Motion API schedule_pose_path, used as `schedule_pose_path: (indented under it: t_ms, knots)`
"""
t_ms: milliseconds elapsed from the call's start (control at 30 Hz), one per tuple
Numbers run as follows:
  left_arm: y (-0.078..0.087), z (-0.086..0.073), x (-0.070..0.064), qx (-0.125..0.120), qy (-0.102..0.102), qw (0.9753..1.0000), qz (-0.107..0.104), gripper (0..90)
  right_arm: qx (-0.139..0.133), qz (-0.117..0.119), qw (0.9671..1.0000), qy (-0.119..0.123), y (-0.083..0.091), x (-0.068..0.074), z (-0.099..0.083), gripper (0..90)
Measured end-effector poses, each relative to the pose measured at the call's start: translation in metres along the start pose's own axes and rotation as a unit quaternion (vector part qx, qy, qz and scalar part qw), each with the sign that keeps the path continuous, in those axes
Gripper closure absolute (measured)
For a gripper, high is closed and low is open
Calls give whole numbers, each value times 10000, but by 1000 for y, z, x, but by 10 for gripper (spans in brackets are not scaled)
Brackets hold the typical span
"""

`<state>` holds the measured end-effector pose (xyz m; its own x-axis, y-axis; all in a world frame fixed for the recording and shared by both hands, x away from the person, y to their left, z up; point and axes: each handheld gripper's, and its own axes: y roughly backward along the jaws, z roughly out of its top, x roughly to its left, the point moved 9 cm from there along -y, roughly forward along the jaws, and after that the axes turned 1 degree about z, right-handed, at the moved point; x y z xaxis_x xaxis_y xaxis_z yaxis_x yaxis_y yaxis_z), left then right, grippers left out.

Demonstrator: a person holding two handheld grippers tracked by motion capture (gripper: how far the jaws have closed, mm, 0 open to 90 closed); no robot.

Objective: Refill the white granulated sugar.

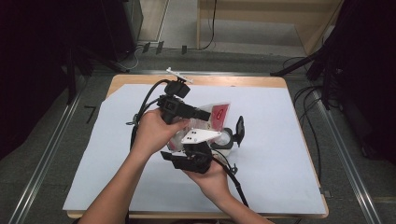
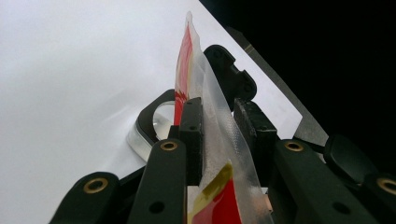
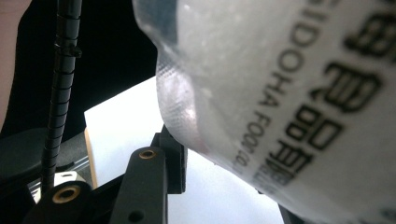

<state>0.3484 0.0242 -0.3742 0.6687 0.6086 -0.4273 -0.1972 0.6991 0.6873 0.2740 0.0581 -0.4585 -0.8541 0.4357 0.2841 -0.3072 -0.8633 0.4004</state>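
A clear plastic pouch [image 1: 218, 112] with a red label is held up between both grippers above the white paper. My left gripper [image 1: 205, 114] comes in from the left, and in the left gripper view its jaws [image 2: 219, 126] are shut on the pouch's sealed edge [image 2: 212, 121]. My right gripper [image 1: 194, 154] sits just below. In the right gripper view the pouch [image 3: 280, 93] with black print lies against the left pad [image 3: 173, 156] and hides the other jaw. Beside the grippers stands a small clear jar [image 1: 226, 138] with its black lid [image 1: 240, 129] flipped open.
A white paper sheet [image 1: 280, 154] covers the wooden table [image 1: 196, 80]. A small white piece [image 1: 179, 75] lies at the far edge. Black cables [image 1: 236, 184] trail from both grippers. Dark stands and cables flank the table.
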Motion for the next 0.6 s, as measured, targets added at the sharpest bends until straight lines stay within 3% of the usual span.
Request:
schedule_pose_path:
  t_ms: [600]
  knots:
    - [-6, 3, 2, 101, -8, 9999, 76, 752, -91, 66, 9996, -260, 0, -5, 0, 643]
